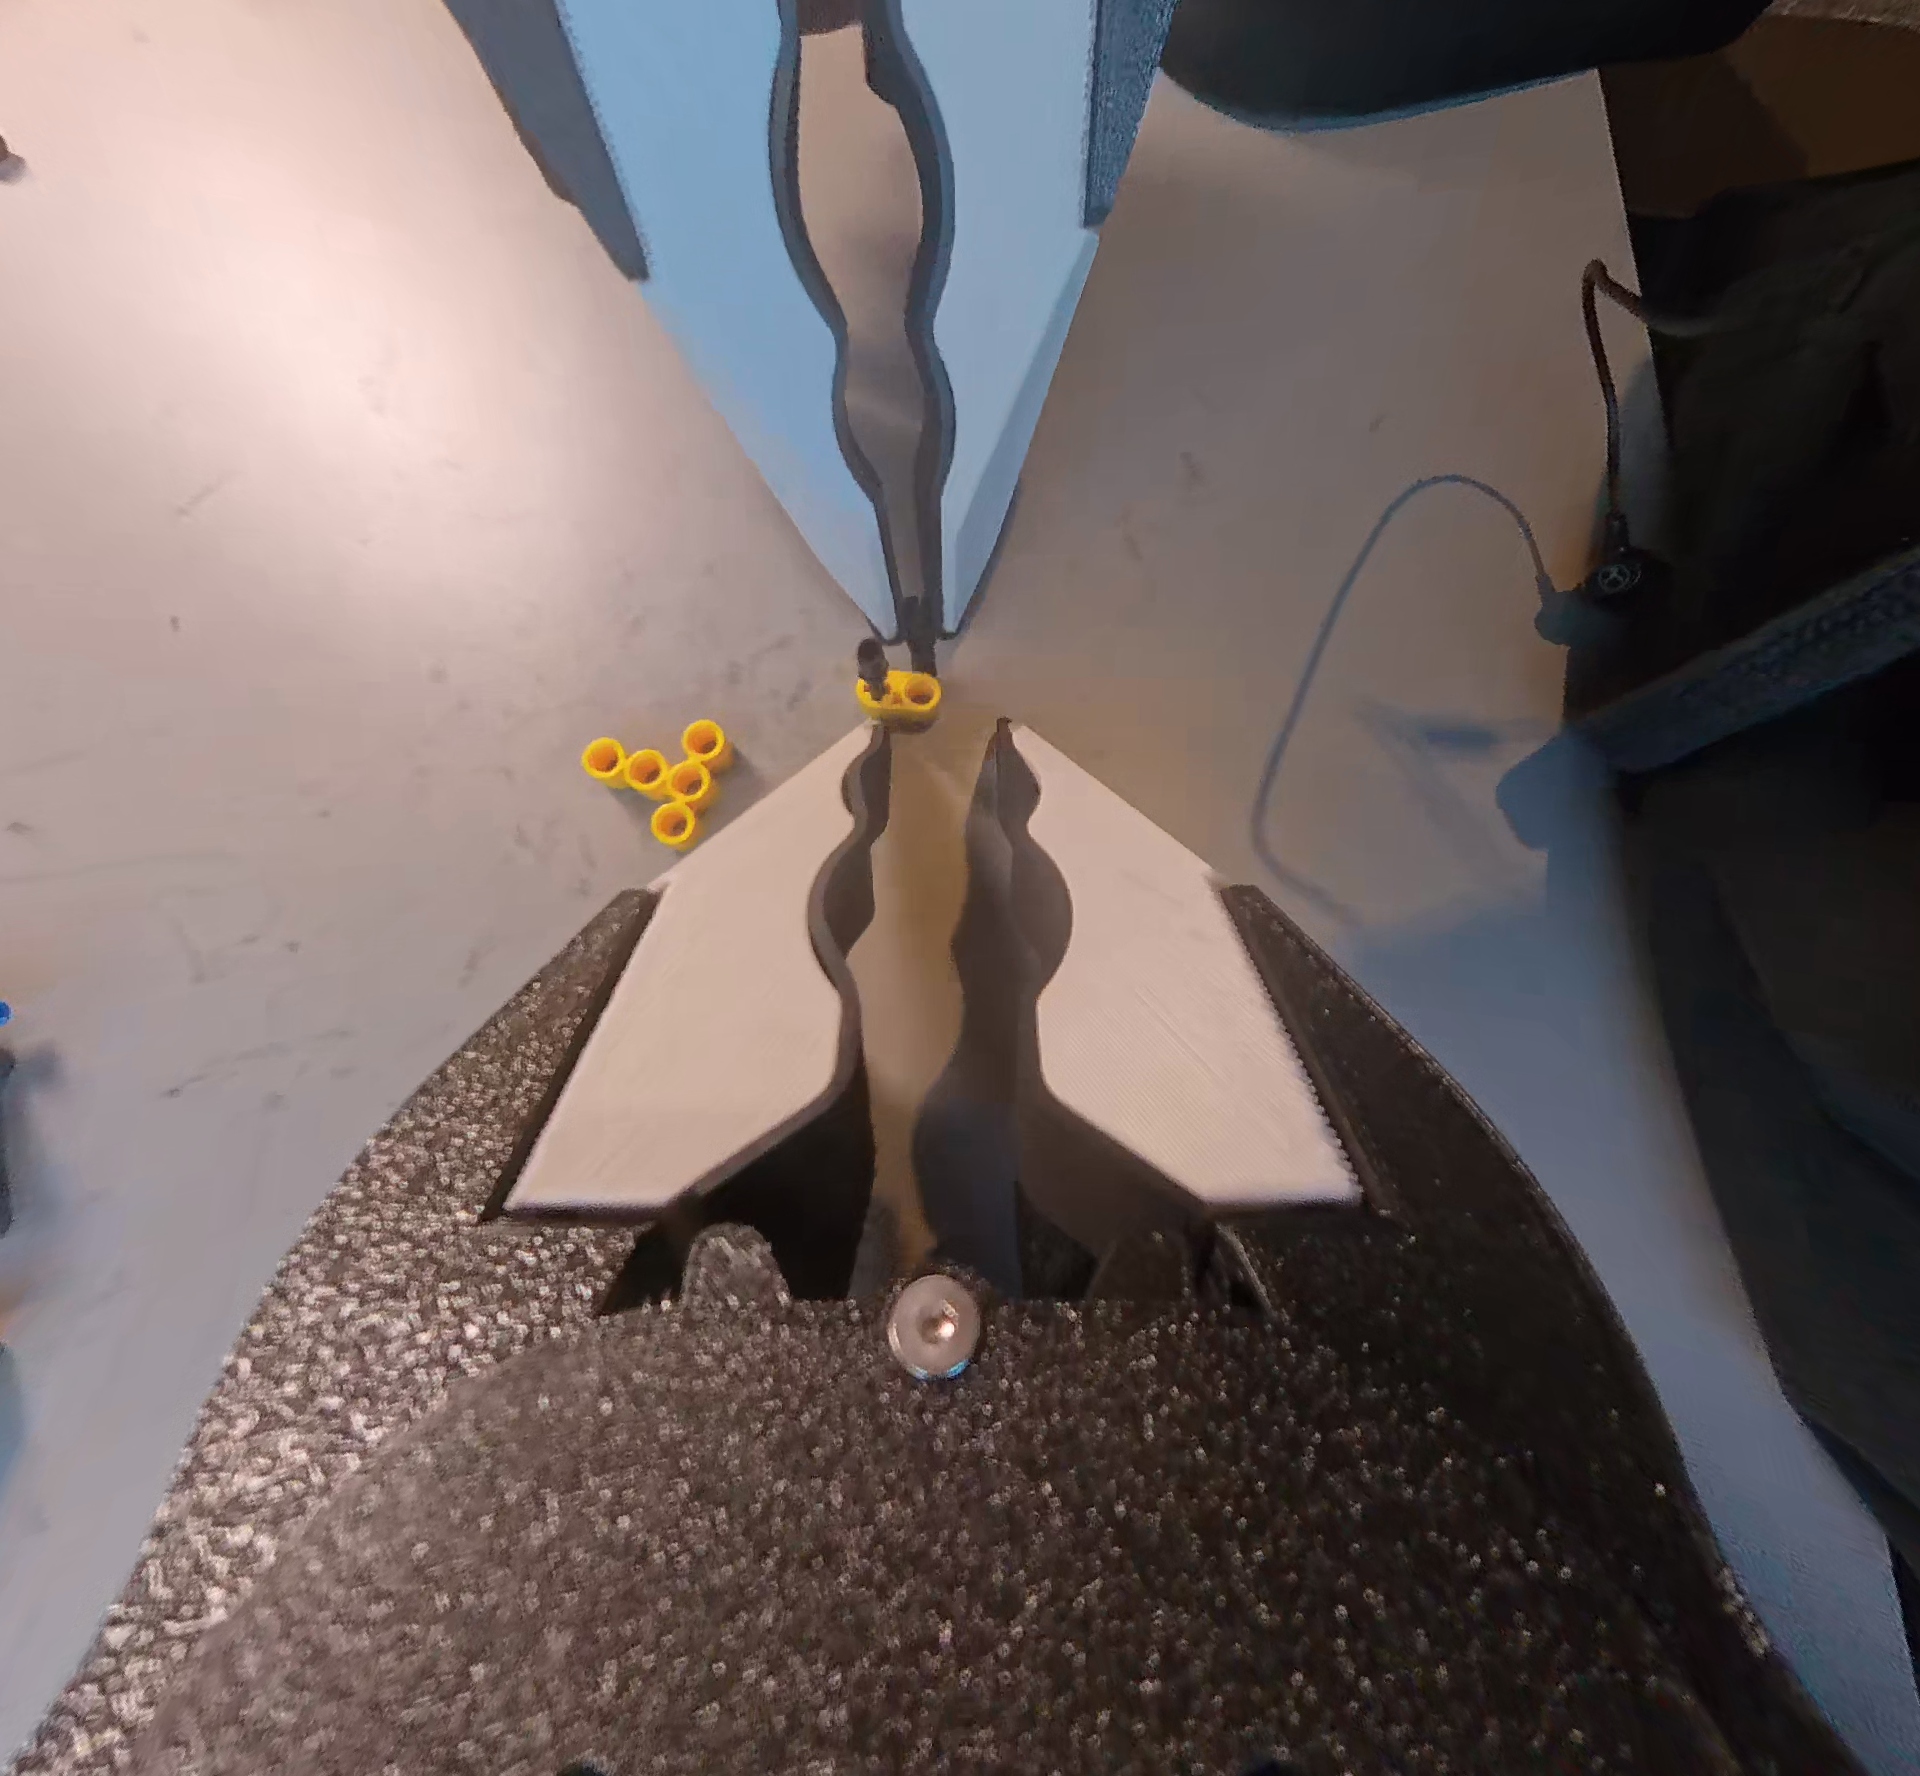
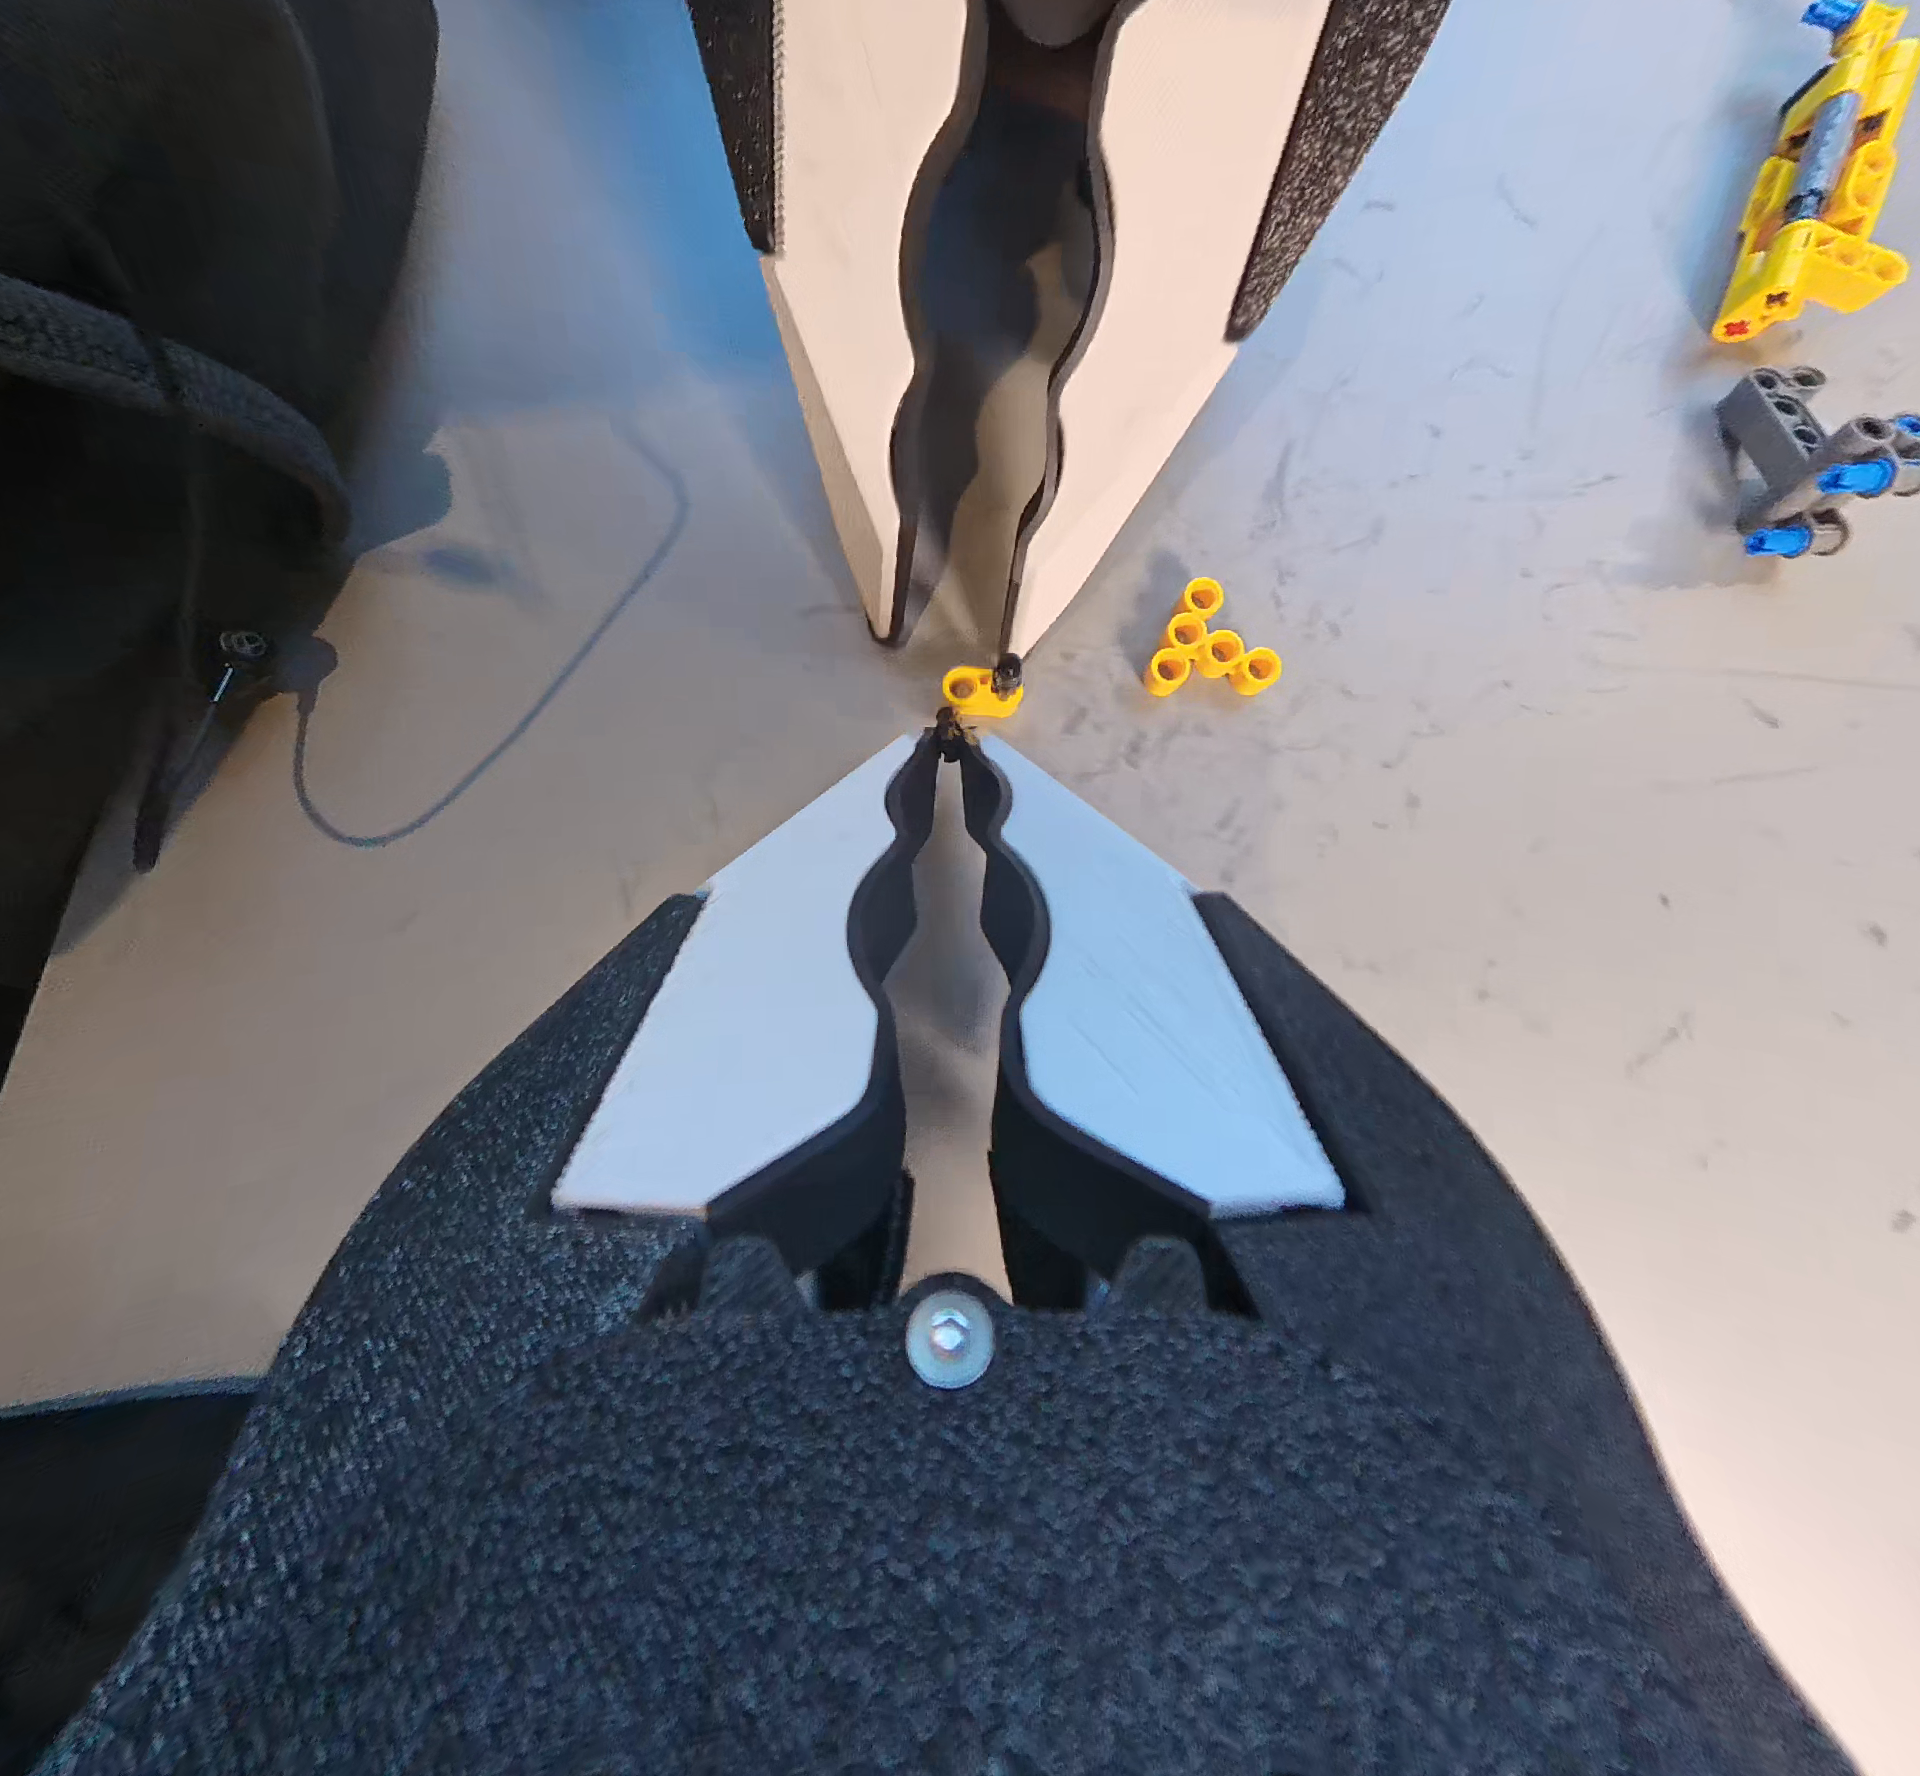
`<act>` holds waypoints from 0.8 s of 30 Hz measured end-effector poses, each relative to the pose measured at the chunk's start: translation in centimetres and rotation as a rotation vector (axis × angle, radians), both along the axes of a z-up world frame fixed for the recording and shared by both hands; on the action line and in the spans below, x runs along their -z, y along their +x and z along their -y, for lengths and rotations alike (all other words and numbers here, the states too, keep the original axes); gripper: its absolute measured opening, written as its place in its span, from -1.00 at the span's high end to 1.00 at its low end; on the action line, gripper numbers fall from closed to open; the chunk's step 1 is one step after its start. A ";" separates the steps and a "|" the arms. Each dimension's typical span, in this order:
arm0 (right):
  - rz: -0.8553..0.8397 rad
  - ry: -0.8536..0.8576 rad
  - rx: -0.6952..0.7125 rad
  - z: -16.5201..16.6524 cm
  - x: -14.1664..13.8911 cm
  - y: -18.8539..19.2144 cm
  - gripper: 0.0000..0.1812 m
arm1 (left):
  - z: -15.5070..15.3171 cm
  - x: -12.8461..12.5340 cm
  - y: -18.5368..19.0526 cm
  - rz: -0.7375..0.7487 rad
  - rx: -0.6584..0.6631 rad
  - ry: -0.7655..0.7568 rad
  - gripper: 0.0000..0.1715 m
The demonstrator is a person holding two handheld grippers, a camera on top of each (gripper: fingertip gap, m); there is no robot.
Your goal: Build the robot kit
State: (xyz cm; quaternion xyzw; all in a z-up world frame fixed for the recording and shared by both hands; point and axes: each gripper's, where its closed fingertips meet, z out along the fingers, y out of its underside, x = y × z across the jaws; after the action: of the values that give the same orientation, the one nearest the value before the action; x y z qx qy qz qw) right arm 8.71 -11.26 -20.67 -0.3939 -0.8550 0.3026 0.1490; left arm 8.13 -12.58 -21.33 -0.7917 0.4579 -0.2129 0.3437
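Observation:
A small yellow two-hole beam (image 1: 900,693) lies on the grey table (image 1: 312,479), with a black pin (image 1: 869,660) standing in one hole. My left gripper (image 1: 942,729) is open, its tips just short of the beam, one fingertip close to the end with the pin. My right gripper (image 2: 948,741) is shut on a second small black pin (image 2: 948,723) and holds it at the beam (image 2: 982,687), by the free hole. The right gripper also shows from above in the left wrist view (image 1: 914,630). The left gripper also shows in the right wrist view (image 2: 951,637).
A yellow T-shaped piece with several holes (image 2: 1210,656) lies close beside the beam. A larger yellow assembly (image 2: 1818,178) and a grey assembly with blue pins (image 2: 1808,459) lie farther off. A thin cable (image 2: 520,687) loops on the table beside a person's dark clothing (image 2: 156,272). My left and right fingertips are right by each other. Left tips and right tips are each some 20 cm from the larger yellow assembly (image 2: 1818,178).

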 end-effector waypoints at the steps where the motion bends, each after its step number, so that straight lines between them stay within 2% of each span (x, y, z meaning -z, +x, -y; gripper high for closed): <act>1: -0.003 0.001 0.001 0.0 0.0 -0.2 0.96 | 0.0 0.0 0.0 -0.003 0.002 0.003 0.78; 12: -0.035 -0.011 0.032 -0.9 -0.7 -0.2 0.96 | -0.5 -0.1 -0.7 -0.008 -0.028 0.027 0.79; 24: -0.060 -0.048 0.006 -0.2 -1.0 -0.3 0.96 | -1.1 0.1 -0.1 -0.030 -0.018 0.047 0.80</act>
State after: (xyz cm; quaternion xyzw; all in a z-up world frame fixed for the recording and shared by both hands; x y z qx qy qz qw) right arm 8.41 -11.07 -19.68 -0.3907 -0.8415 0.3341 0.1661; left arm 8.02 -11.46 -21.42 -0.7905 0.4609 -0.1871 0.3573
